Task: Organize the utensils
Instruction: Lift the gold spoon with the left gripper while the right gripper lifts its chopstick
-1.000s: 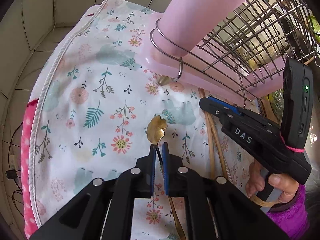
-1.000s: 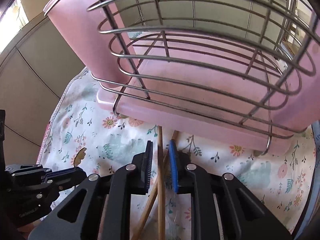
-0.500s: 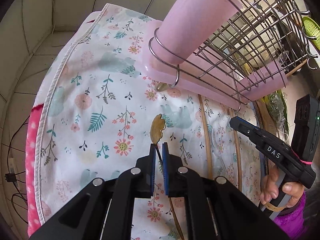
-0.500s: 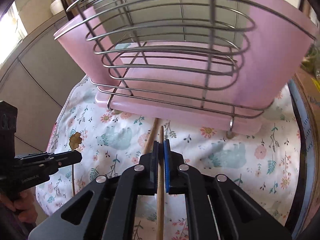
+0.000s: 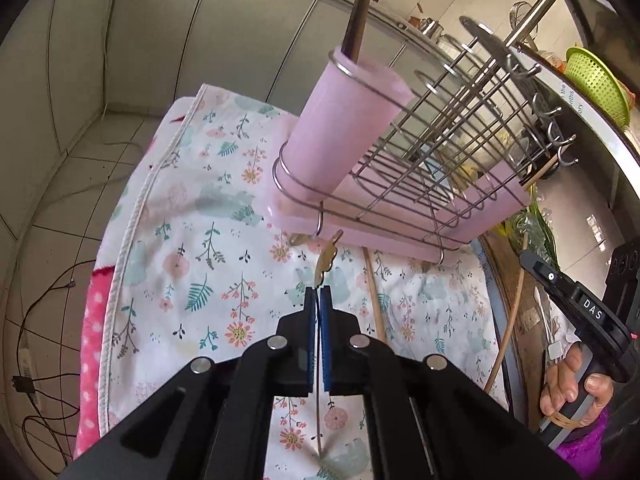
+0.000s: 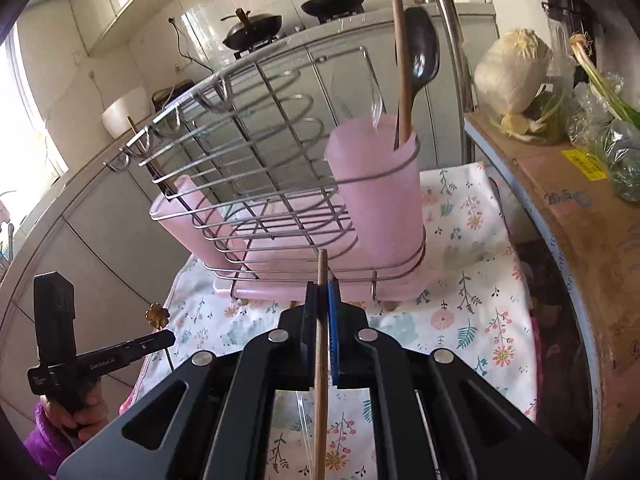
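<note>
My left gripper is shut on a thin gold spoon with a flower-shaped end, lifted above the floral cloth; it also shows in the right wrist view. My right gripper is shut on a wooden chopstick, held up in front of the wire rack. The rack's pink cup holds a dark spoon, a wooden stick and a clear utensil. A second chopstick lies on the cloth.
The rack stands on a pink tray on the cloth. A cardboard box with a cabbage and greens stands right. A green colander is behind. Cables lie on the floor at left.
Both grippers have risen. The gold spoon has come up off the cloth in my left gripper. My right gripper has lifted the chopstick and moved back, so the pink cup now shows.
</note>
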`<state>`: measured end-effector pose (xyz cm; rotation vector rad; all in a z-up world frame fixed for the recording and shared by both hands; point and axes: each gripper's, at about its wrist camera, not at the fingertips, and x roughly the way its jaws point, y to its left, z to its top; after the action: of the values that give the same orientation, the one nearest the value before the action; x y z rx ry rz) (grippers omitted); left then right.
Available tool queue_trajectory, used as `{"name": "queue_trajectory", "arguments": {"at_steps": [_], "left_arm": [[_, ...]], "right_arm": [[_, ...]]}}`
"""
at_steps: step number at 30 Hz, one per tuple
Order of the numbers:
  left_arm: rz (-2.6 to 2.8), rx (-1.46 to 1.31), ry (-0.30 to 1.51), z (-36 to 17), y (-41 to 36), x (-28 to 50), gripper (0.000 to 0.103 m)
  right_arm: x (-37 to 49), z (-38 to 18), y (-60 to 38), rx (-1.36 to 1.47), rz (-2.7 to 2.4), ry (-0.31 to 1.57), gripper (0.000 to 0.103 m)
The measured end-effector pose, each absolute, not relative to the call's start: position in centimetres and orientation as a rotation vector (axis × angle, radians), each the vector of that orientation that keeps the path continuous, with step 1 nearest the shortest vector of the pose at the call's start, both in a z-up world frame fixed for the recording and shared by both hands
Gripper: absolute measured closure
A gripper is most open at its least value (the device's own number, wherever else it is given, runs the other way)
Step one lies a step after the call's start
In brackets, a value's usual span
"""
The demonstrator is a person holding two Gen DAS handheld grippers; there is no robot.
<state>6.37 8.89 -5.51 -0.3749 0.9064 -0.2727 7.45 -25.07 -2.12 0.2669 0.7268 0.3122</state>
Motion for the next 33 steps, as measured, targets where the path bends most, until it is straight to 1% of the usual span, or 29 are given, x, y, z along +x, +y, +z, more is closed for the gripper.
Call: {"name": "queue_trajectory", "arguments": {"at_steps": [5,13,21,33], "left_arm": [[-0.253,-0.355,0.805,-3.5,8.7,5.9,0.102],[-0.261,-0.334,0.7,0.0,8.7,4.9,0.102],[-0.258,-0.32,0.603,4.6,8.9,4.8,0.102],[-0.258,-0.327,0.501,10.0,9.1,5.7,0.102]], "right_arm": [[5.9,-0.7,-25.7,0.259,0.311,0.664,0.098],[4.7,2.2,-27.0,0.267,0.307,0.573,0.098],[4.9,7.4,-29.0,0.296,0.3,0.479,0.098],[5.8,15.6,-30.1,0.217,0.224,0.301,0.098]]}}
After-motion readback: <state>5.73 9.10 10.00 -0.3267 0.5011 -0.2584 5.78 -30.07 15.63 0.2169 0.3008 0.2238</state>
